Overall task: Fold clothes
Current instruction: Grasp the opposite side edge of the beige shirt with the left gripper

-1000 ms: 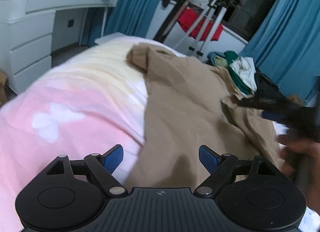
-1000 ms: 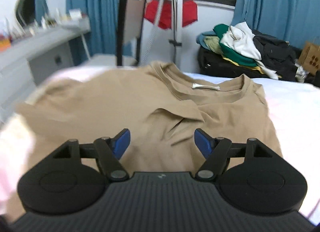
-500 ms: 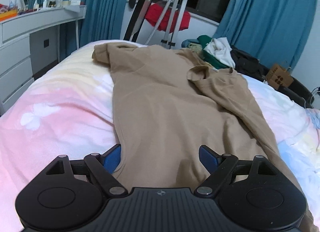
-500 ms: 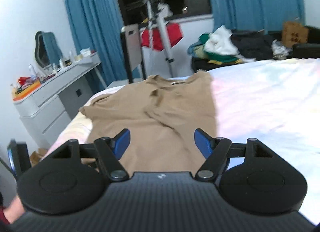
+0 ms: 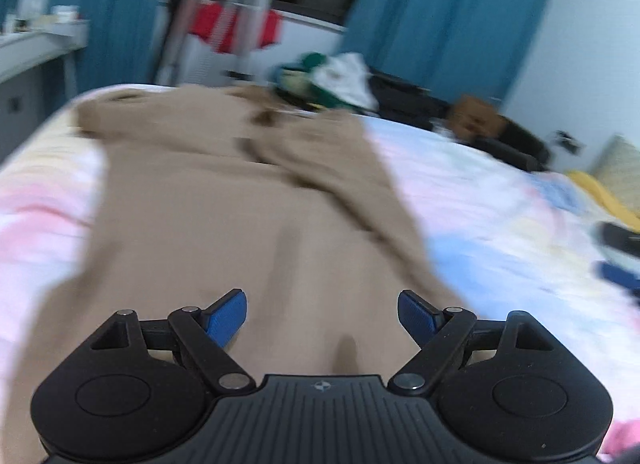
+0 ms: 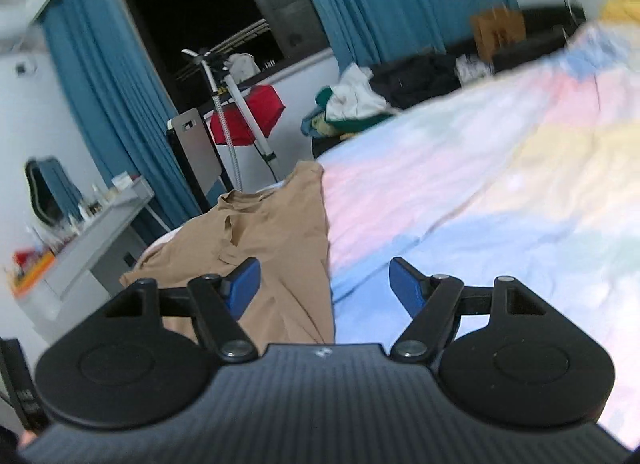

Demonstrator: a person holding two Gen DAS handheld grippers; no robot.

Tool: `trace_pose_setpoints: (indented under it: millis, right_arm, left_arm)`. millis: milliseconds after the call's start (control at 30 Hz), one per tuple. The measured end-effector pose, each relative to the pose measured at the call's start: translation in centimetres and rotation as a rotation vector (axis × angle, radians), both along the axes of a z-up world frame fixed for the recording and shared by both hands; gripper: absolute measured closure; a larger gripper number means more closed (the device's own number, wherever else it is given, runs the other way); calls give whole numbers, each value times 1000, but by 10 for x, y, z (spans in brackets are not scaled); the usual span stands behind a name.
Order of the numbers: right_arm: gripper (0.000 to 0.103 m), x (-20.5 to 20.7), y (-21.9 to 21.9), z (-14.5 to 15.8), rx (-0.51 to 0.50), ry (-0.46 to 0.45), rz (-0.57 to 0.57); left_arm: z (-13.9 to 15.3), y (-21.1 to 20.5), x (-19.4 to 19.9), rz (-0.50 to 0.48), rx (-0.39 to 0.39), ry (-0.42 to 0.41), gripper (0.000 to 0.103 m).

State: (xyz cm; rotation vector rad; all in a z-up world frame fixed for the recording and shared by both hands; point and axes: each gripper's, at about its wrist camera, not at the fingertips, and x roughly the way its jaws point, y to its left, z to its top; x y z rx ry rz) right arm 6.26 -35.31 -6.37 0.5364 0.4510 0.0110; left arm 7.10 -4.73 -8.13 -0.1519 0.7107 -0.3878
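Observation:
A tan T-shirt lies spread on the pastel bedspread, its right sleeve folded over the body. My left gripper is open and empty, low over the shirt's near hem. In the right wrist view the shirt lies left of centre. My right gripper is open and empty, over the shirt's right edge where it meets the bedspread. The right gripper also shows blurred at the right edge of the left wrist view.
A pile of clothes lies beyond the bed's far edge. A clothes rack with a red garment and a chair stand behind. A white dresser stands to the left. Blue curtains hang at the back.
Both views have swung to the right. My left gripper has moved onto the middle of the shirt's hem. My right gripper has moved right, toward the shirt's right edge.

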Motion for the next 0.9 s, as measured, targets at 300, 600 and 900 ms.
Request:
trace_pose_setpoints:
  millis: [300,600,900]
  right_arm:
    - [29,-15,-59,-28,111,25,-200]
    - [28,-27,-88,-37,140,-7,-303]
    - [28,-31,-90,-37,124,1,-331]
  left_arm:
    - [-29,-130,-32,-258,42,89,38]
    - [-47,-168,-73,-379,220,25,33]
    - [-23,-160,-100,-462,179,-99,33]
